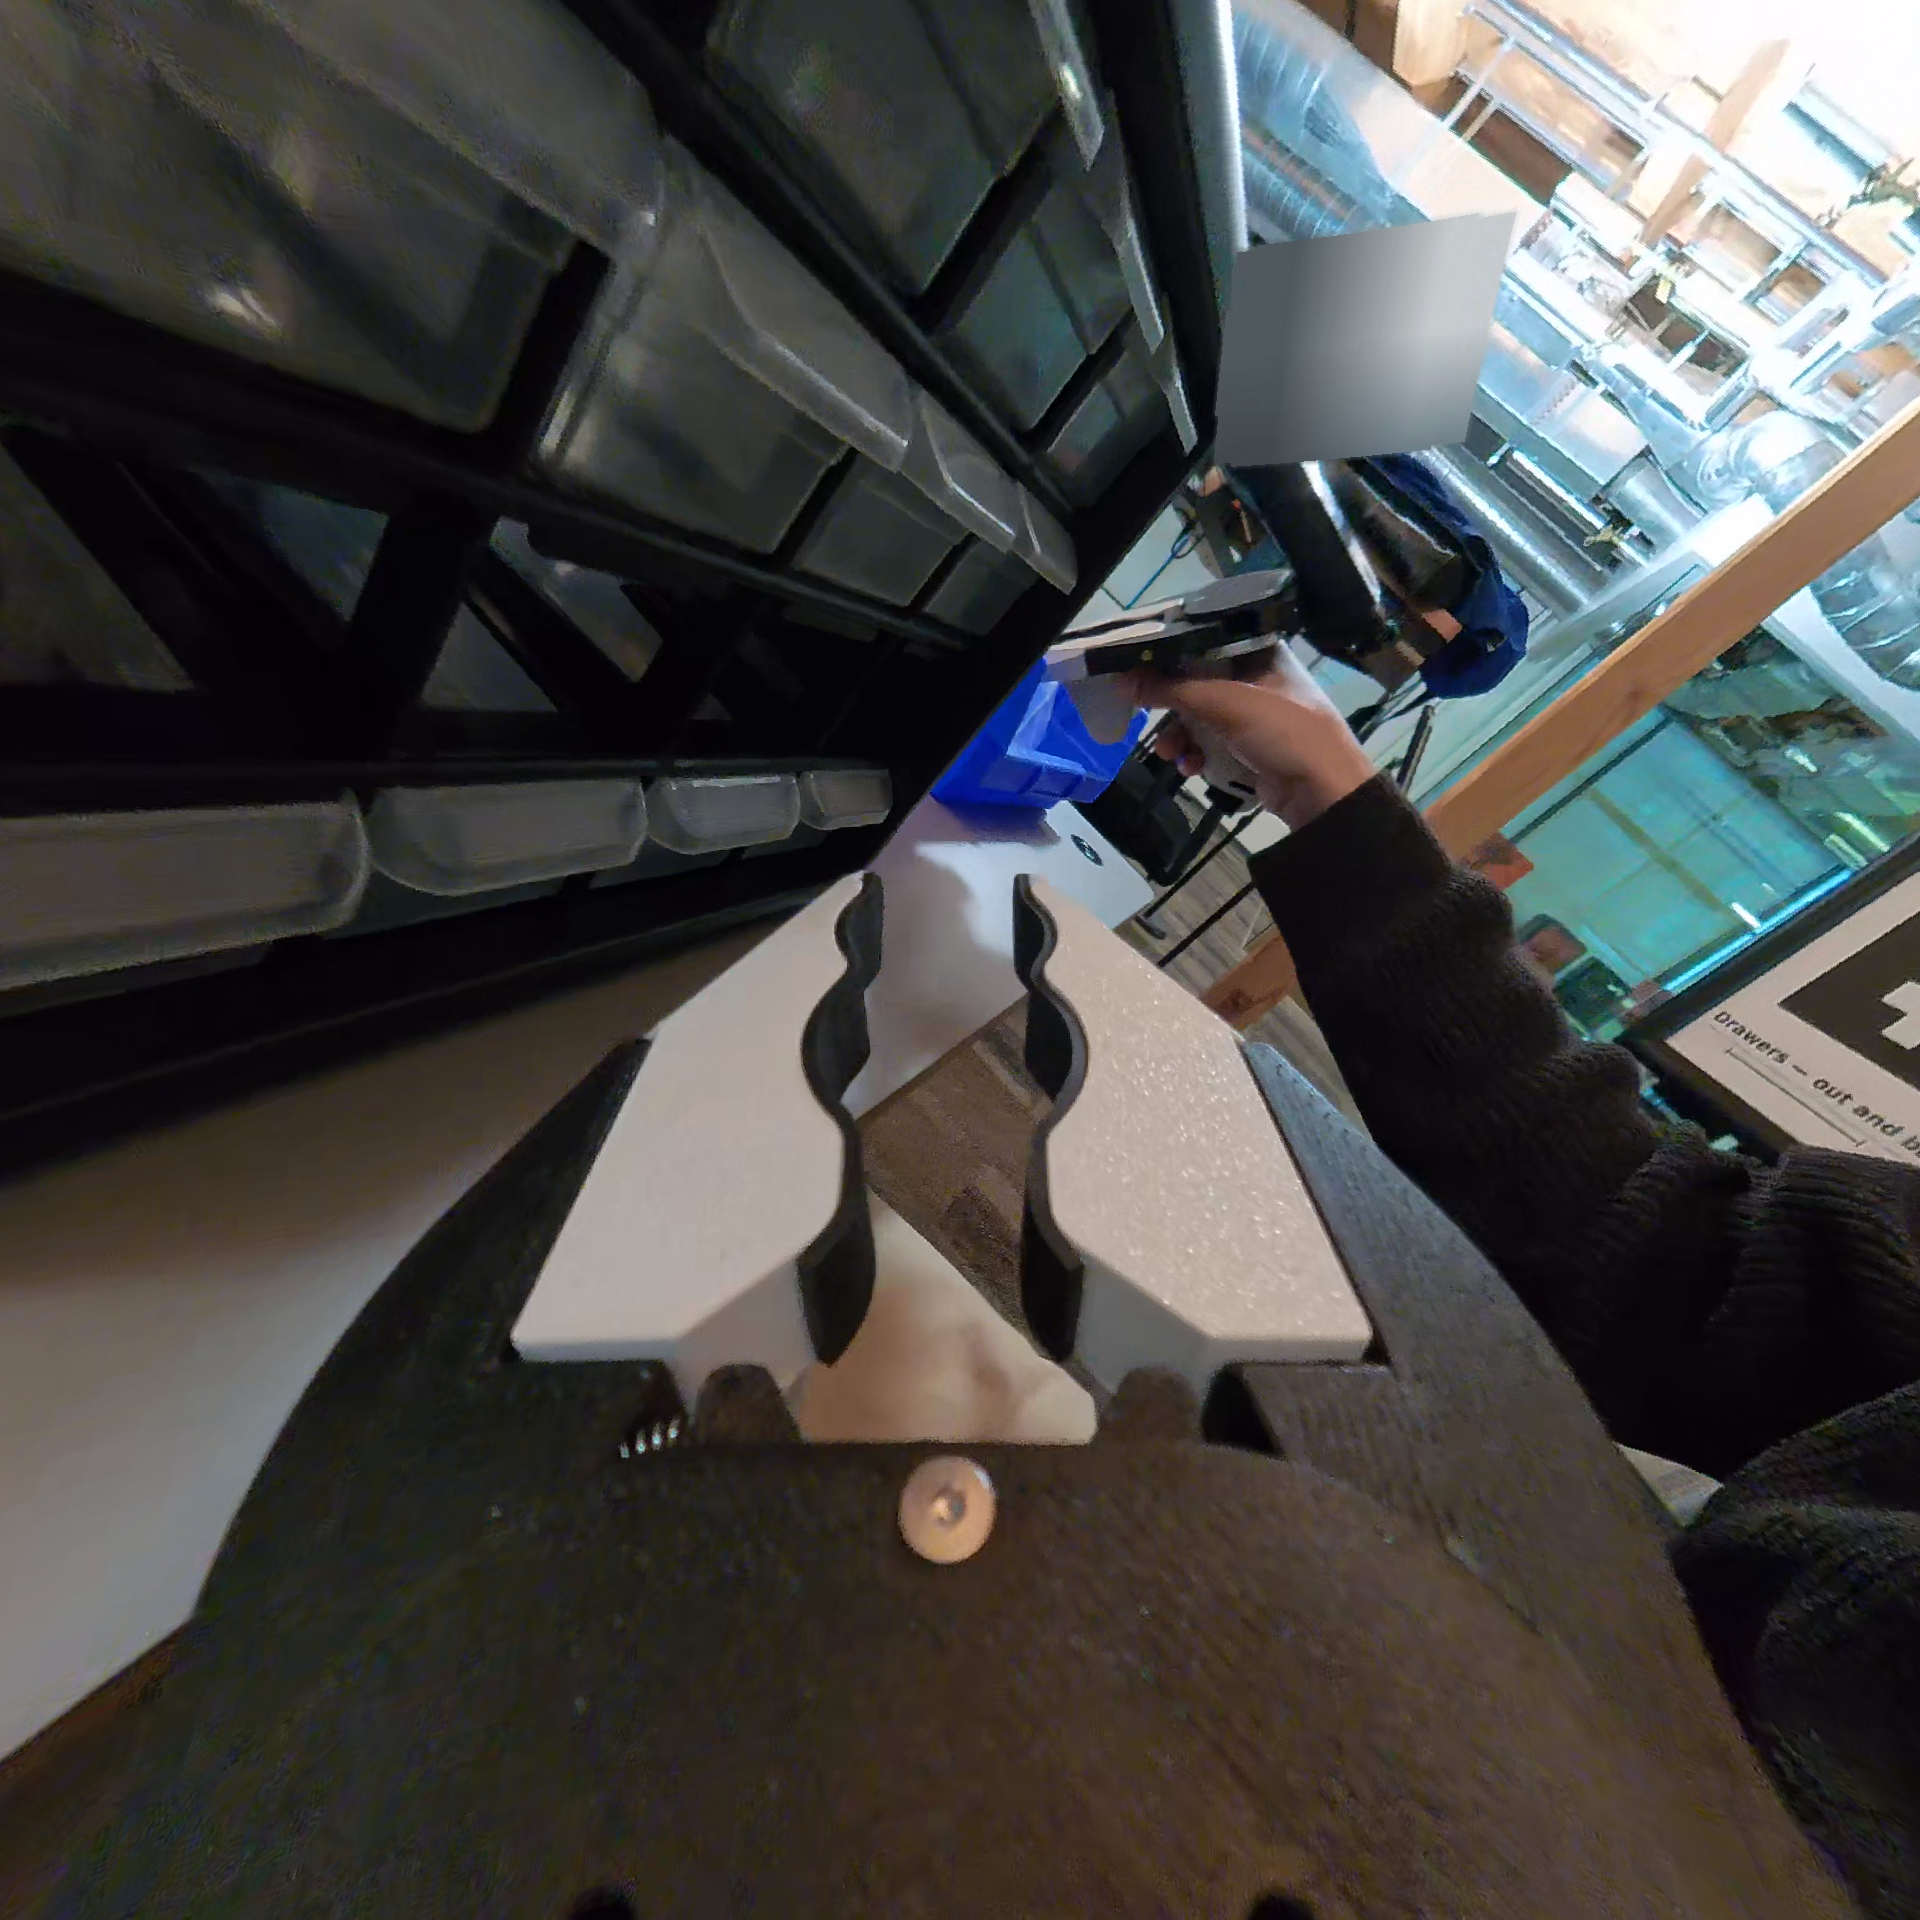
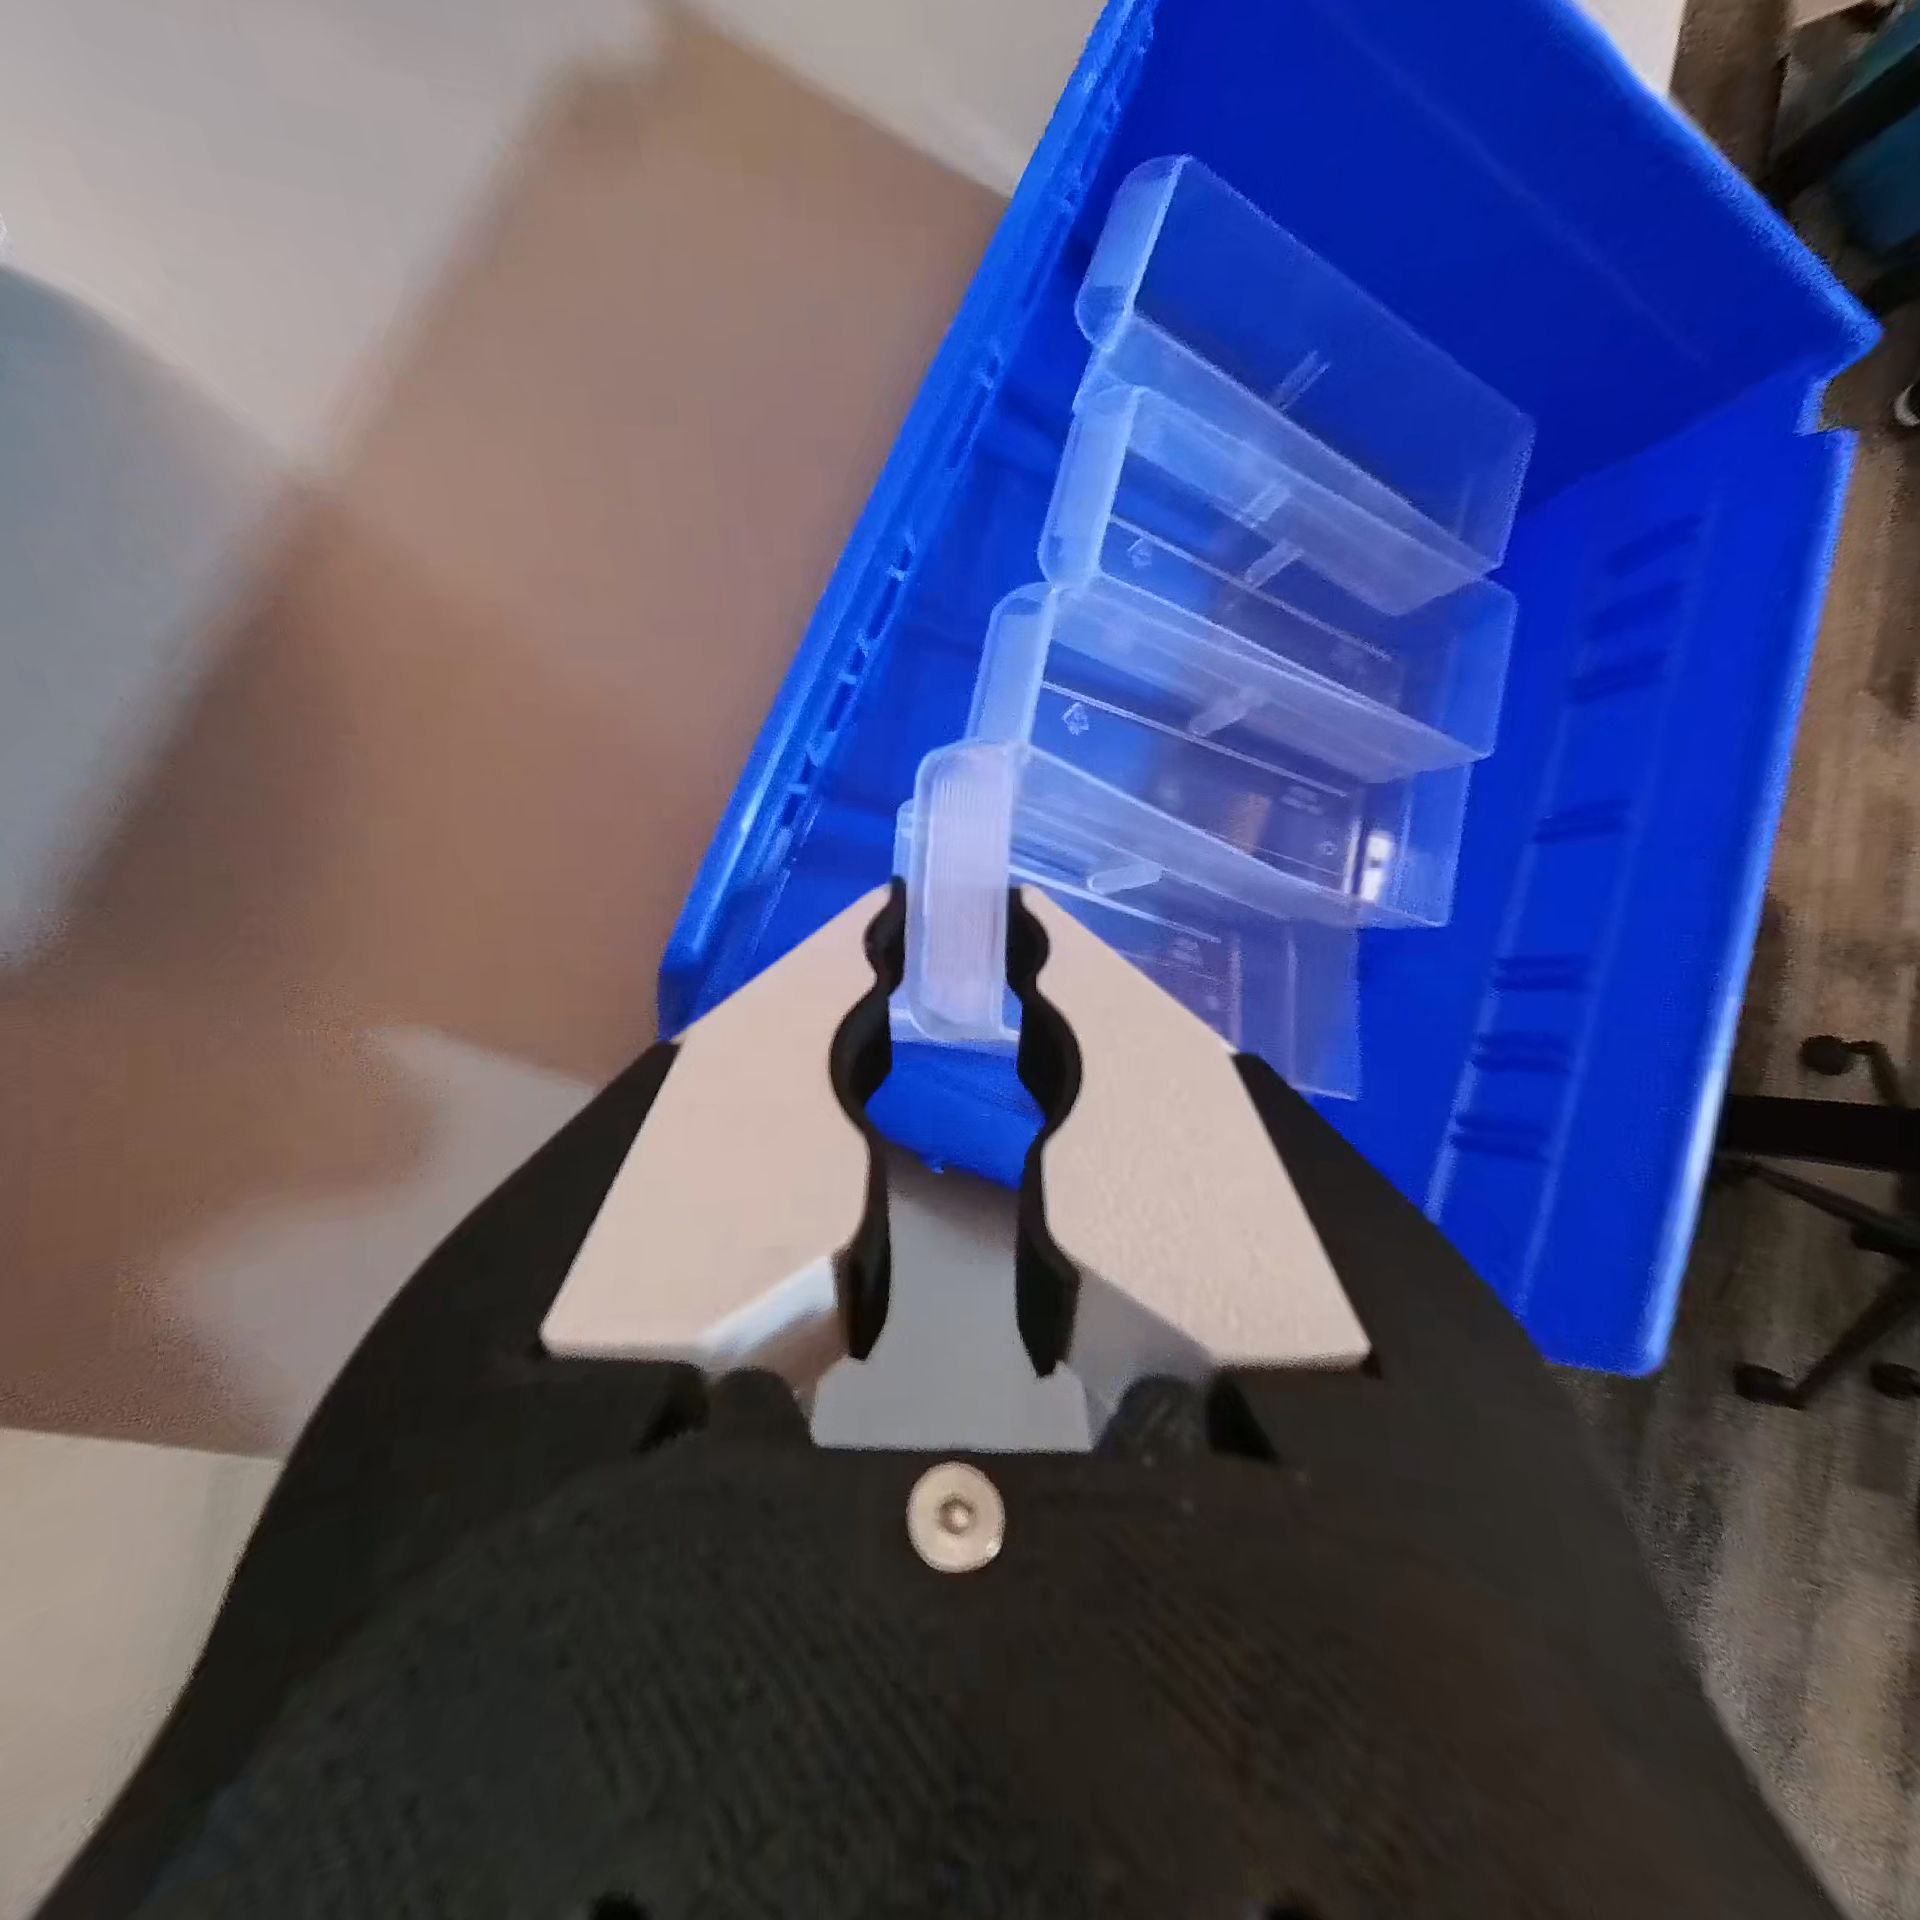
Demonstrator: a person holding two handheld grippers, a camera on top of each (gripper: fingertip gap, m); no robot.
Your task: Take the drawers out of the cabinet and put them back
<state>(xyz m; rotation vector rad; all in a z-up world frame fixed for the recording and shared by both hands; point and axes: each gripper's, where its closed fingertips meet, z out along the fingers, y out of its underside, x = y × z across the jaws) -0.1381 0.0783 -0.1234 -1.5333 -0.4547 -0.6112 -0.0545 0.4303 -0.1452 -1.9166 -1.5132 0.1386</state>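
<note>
The black cabinet (image 1: 987,665) fills the upper left of the left wrist view, with clear drawers (image 1: 717,395) in most slots and one row of empty slots (image 1: 582,665). My left gripper (image 1: 948,894) is open and empty, just off the cabinet's lower corner. In the right wrist view, my right gripper (image 2: 956,914) is shut on the front tab of a clear drawer (image 2: 1174,842) and holds it over the blue bin (image 2: 1621,935). Several more clear drawers (image 2: 1299,416) lie stacked in the bin. The right gripper also shows in the left wrist view (image 1: 1143,644), held by a hand above the bin (image 1: 1029,748).
A white table (image 1: 260,1299) carries the cabinet and the bin. A black sleeve (image 1: 1558,1143) crosses the right of the left wrist view. A printed sign (image 1: 1818,1039) stands at right. Black chair legs (image 2: 1829,1247) stand on the floor past the bin.
</note>
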